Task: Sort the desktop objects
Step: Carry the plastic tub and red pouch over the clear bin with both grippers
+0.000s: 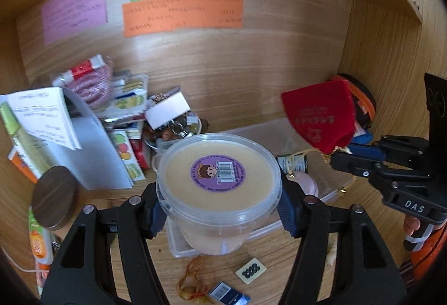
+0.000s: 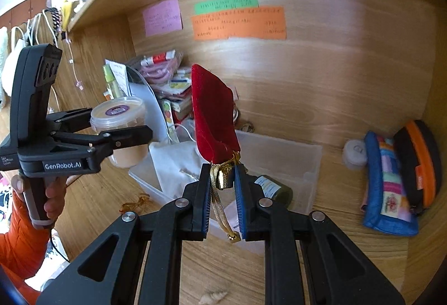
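Note:
My left gripper [image 1: 219,214] is shut on a clear plastic tub [image 1: 219,187] of beige paste with a purple sticker on its lid, held above the desk. The tub also shows in the right wrist view [image 2: 120,123], in the left gripper [image 2: 123,123]. My right gripper [image 2: 222,179] is shut on the gold drawstring neck of a red velvet pouch [image 2: 213,120], which stands up above a clear plastic box [image 2: 293,162]. In the left wrist view the pouch [image 1: 321,115] hangs at the right gripper [image 1: 339,156], over the box [image 1: 259,229].
A pile of papers, packets and a booklet [image 1: 83,120] fills the back left. A wooden disc lid [image 1: 54,197] sits at left. A small dark jar [image 2: 276,189] lies in the box. A blue pouch [image 2: 388,187] and an orange-black case [image 2: 419,165] lean at right. Coloured notes [image 2: 237,22] hang on the back wall.

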A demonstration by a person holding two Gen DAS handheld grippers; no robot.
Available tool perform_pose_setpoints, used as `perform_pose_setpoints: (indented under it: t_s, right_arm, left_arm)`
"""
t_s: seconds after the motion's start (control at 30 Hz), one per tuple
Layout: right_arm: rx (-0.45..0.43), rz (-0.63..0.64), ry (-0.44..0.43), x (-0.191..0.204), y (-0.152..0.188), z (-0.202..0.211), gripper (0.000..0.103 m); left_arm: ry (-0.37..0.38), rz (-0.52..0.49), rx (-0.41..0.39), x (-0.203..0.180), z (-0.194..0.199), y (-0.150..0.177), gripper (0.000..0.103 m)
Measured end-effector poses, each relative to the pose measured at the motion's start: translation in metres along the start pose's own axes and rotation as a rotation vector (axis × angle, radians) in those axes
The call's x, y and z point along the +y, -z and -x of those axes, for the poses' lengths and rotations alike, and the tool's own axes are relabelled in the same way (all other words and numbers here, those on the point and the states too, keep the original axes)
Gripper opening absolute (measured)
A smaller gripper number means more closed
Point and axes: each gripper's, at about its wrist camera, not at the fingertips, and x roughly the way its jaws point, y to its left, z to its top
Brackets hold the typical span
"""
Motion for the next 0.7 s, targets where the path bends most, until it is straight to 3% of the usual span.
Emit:
perform_pose_setpoints:
  t_s: [0.33,0.7]
  right_arm:
    - [0.109,-0.034,-0.039,-0.02,0.008,-0.054,0.015]
    - [0.168,-0.046,-0.061,-0.028,0.018,-0.083,0.017]
  left_arm:
    - [0.043,-0.011,0.085,-0.007,-0.055,0.005,0.065]
    - [0.057,-0.032,0.124,-0.016,-0.081,0.008,0.065]
